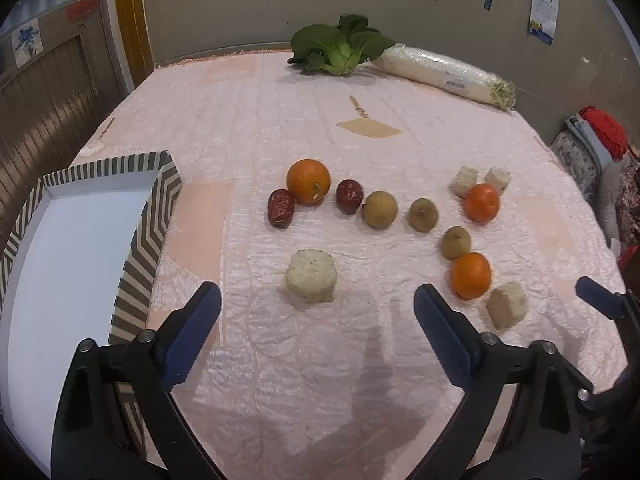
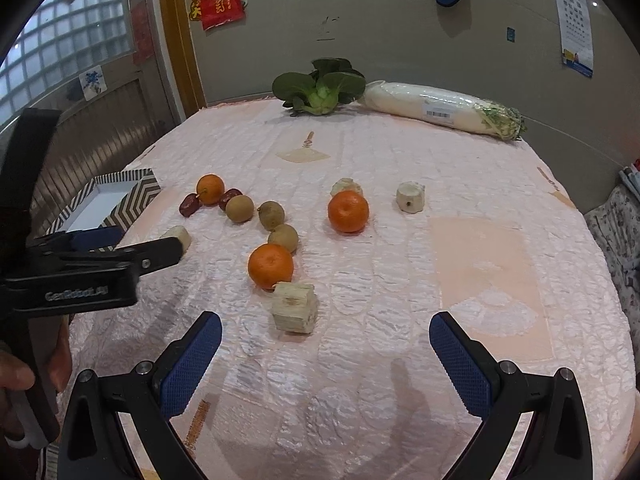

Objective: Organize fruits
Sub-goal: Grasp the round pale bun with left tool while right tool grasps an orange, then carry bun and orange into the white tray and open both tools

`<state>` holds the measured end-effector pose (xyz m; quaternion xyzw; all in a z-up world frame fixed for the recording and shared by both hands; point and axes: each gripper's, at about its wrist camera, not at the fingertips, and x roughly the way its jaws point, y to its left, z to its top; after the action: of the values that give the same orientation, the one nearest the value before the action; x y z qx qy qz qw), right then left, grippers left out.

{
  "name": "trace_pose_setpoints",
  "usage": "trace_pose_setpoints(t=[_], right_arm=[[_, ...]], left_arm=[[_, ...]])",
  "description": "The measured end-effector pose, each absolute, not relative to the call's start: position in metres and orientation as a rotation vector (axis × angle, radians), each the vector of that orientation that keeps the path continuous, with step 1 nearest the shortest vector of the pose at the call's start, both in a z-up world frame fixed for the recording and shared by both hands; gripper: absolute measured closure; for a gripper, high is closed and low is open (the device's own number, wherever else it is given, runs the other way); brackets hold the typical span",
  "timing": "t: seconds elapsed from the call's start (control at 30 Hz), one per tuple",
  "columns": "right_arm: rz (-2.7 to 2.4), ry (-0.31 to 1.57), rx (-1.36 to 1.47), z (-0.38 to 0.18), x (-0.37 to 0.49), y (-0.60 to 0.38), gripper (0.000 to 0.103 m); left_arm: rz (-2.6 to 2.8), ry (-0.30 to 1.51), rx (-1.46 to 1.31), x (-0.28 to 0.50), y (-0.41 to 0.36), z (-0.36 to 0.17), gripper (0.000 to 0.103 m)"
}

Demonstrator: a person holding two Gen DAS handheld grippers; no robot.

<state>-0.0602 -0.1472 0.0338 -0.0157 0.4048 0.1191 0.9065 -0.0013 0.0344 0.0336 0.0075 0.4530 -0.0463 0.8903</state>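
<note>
On the pink tablecloth lie three oranges [image 1: 308, 181] [image 1: 481, 203] [image 1: 470, 275], two red dates [image 1: 281, 208] [image 1: 349, 196], three brown round fruits [image 1: 380, 209] and several pale cut chunks. My left gripper [image 1: 316, 296] is open and holds nothing; a pale round chunk [image 1: 312, 282] lies just beyond its tips. A striped box [image 1: 144, 240] with a white inside stands left of it. My right gripper [image 2: 325, 320] is open too, a squarish pale chunk [image 2: 295, 308] just ahead of its left finger and an orange [image 2: 270, 266] behind that.
A bok choy [image 1: 340, 46] and a plastic-wrapped white radish [image 1: 444, 72] lie at the table's far edge by the wall. Bundled cloth [image 1: 592, 148] sits off the right side. The left gripper [image 2: 120, 248] shows in the right wrist view, held by a hand.
</note>
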Motion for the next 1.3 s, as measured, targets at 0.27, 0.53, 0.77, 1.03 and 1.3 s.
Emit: trace_pose_setpoints(t=[0.27, 0.53, 0.77, 1.03, 1.3], right_arm=[[0.292, 0.832, -0.031, 0.032, -0.056, -0.141, 0.008], [0.328, 0.837, -0.08, 0.032, -0.044, -0.123, 0.019], [0.333, 0.878, -0.1, 0.021, -0.014, -0.111, 0.024], [0.337, 0.911, -0.166, 0.006, -0.001, -0.094, 0.062], [0.343, 0.877, -0.13, 0.025, -0.019, -0.096, 0.072]], left_arm=[[-0.097, 0.989, 0.001, 0.017, 0.037, 0.014, 0.049], [-0.11, 0.965, -0.033, 0.013, 0.045, 0.019, 0.074], [-0.092, 0.922, -0.004, -0.01, 0.047, 0.032, 0.074], [-0.066, 0.847, 0.031, -0.036, 0.051, 0.047, 0.074], [-0.067, 0.823, 0.033, -0.049, 0.057, 0.055, 0.074]])
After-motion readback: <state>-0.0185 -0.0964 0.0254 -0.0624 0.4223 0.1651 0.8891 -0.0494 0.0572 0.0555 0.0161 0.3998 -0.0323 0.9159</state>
